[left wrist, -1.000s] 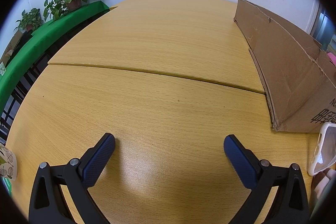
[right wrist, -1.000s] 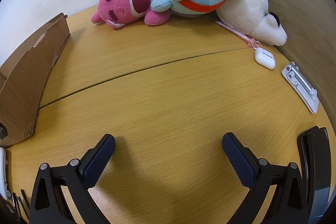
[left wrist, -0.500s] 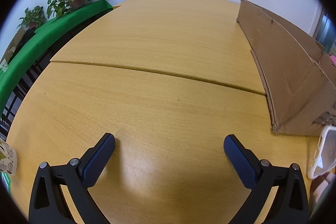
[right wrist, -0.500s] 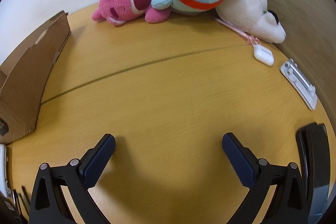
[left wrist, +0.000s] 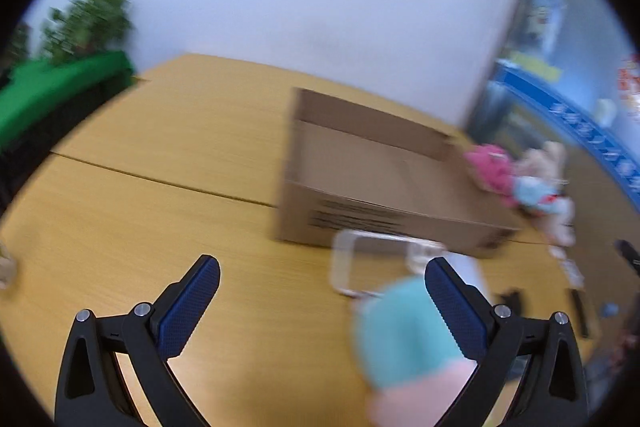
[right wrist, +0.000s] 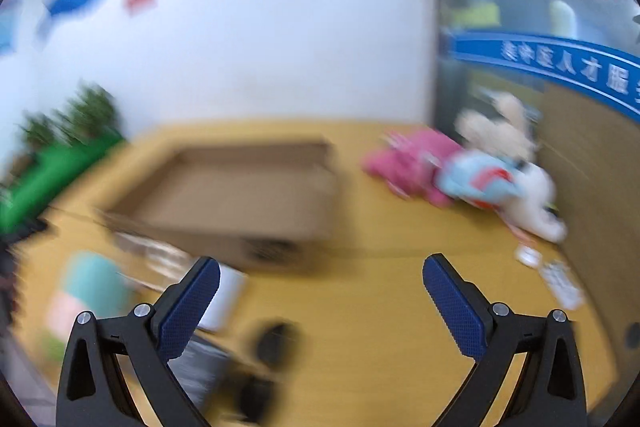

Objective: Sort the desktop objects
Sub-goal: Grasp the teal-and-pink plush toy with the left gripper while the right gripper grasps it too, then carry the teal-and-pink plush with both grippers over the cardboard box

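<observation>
Two grippers lifted and pulled back; views now blurred, whole desk in sight.
Table [left wrist: 168, 195] carries open cardboard box [left wrist: 372, 163], nothing visible inside it; plush toys [right wrist: 460, 175] well beyond it, teal object [left wrist: 404, 331] nearest. Left gripper [left wrist: 322, 287] and right gripper [right wrist: 322, 287] both spread, holding nothing. Sorting judged barely begun.
</observation>
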`<state>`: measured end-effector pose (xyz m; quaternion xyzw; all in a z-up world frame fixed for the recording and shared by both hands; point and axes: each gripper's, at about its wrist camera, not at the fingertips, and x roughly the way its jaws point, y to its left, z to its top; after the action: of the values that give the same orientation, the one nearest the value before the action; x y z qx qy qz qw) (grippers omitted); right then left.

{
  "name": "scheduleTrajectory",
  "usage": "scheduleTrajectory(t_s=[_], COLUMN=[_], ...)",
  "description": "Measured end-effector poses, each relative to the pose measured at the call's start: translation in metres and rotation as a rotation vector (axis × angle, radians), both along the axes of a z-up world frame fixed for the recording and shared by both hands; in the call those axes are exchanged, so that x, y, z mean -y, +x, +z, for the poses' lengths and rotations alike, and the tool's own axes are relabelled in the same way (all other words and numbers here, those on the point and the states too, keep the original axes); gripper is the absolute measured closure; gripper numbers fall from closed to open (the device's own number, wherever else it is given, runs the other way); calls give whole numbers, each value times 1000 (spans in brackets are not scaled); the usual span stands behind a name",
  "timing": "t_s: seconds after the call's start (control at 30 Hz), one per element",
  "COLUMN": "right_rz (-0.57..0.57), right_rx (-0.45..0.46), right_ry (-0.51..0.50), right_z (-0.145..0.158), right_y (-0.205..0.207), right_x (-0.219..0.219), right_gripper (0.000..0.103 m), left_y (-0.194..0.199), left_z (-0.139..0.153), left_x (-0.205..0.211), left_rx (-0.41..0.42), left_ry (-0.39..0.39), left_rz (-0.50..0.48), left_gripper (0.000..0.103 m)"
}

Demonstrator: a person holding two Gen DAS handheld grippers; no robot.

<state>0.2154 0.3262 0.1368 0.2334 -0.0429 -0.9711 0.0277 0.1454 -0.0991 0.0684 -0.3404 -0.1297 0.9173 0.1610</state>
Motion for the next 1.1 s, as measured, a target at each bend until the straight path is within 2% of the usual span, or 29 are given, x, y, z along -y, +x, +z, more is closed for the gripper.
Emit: scheduleTrajectory(t_s=[0.1,0.17,0.23,0.3,0.37,0.4,0.6,0.73,0.77,0.83,0.87,0.93,1.03,1.1], right_rz=[127,194,243,290,324,338,463,483,483,477,478,489,513,516], right_rx=[7,64,111,153,195,216,365,442,461,511,535,548,556,563], right_ry=[-140,-210,-244,-288,-313,-305,-200,-141,-144,-148,-150,-191,-169,-147], right_z=[-1,-13,-26,-41,-52,-57,-92,-115,-121,-136,-143,-149,-152,-154], right_y=[11,15,20,28,34,34,13,-4,-9,-18,-23,-29,-35,-37], right_x=[23,35,49,61,76,87,164,200,203,209,212,214,226,234], right_gripper=[0,0,0,0,0,0,0,2,3,14,16,16,16,11], left_y=[5,-6,-17,-18,-14,-13,-3,-6,-6,-8,-9,-11,-13,-14], left_z=[-9,-33,-57,-76,-89,-92,-88,-93,-94,-95,-96,-97,-98,-97], left_x=[-36,-54,-62,-64,-61,-60,-66,-64,-63,-61,-60,-57,-56,-56], left_rx=[74,193,303,358,393,403,379,395,400,411,417,429,444,449], left_ry=[28,16,46,33,127,148,112,158,167,185,191,217,234,234], left_rz=[-155,-178,-199,-193,-223,-234,-244,-233,-238,-237,-238,-247,-256,-260], left_gripper=[1,1,6,9,10,11,14,16,17,17,18,19,20,21])
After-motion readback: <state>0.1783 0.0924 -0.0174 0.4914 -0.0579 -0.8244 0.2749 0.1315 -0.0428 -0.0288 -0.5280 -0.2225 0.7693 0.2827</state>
